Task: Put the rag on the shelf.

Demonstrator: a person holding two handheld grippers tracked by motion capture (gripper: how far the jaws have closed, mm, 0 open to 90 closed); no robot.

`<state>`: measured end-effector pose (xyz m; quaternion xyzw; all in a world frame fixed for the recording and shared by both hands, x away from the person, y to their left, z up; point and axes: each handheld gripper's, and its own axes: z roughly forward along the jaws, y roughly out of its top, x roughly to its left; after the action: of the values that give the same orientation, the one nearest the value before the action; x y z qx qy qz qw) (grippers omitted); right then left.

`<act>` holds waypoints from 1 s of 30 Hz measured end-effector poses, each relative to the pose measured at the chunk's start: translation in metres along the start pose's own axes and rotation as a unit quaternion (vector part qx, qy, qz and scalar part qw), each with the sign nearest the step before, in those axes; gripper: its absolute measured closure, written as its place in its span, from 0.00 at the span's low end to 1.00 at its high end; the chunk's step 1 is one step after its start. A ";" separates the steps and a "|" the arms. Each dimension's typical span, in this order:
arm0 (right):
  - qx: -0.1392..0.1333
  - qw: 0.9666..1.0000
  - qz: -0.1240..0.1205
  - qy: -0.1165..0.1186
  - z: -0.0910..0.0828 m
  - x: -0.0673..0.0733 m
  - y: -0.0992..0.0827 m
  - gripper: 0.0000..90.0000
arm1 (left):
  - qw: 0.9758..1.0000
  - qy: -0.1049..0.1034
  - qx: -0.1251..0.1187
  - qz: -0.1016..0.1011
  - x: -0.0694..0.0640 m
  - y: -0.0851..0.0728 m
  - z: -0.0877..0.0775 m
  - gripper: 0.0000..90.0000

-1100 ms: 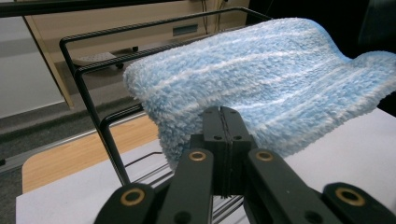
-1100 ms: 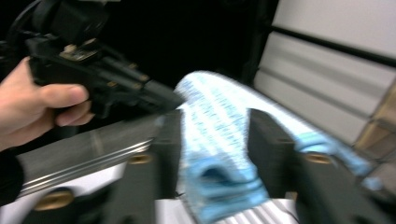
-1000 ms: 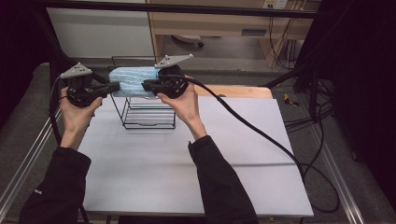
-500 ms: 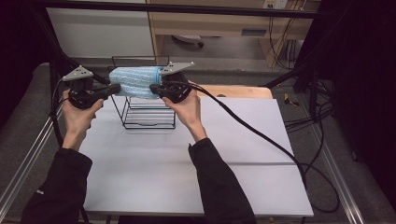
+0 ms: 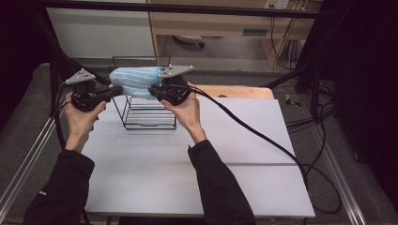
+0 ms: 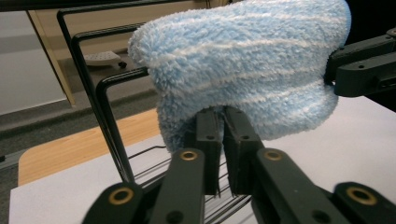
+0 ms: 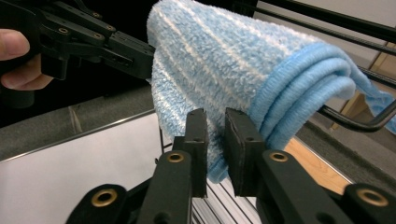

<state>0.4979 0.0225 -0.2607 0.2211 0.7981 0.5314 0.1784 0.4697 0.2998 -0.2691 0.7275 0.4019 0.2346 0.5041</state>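
We are pinching a blue towel (image 5: pixel 136 82) with both tongs, left tongs (image 5: pixel 115 90) gripping its 9 o'clock edge, right tongs (image 5: pixel 155 90) its 3 o'clock edge, above the rack (image 5: pixel 149 112) on the desk (image 5: pixel 155 164).

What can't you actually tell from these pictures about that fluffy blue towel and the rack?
- Left tongs: their tips are buried in the towel pile.
- Towel: its far end in the right gripper view is cut off by the edge.
- Wire rack: the towel hides its top in the high view.
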 end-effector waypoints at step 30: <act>-0.018 0.999 0.032 -0.010 -0.037 0.002 0.017 0.21 | 1.000 0.023 0.009 0.009 -0.011 0.001 -0.027 0.40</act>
<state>0.4796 0.0013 -0.2310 0.2488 0.7787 0.5493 0.1732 0.4438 0.3052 -0.2570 0.7298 0.4089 0.2527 0.4861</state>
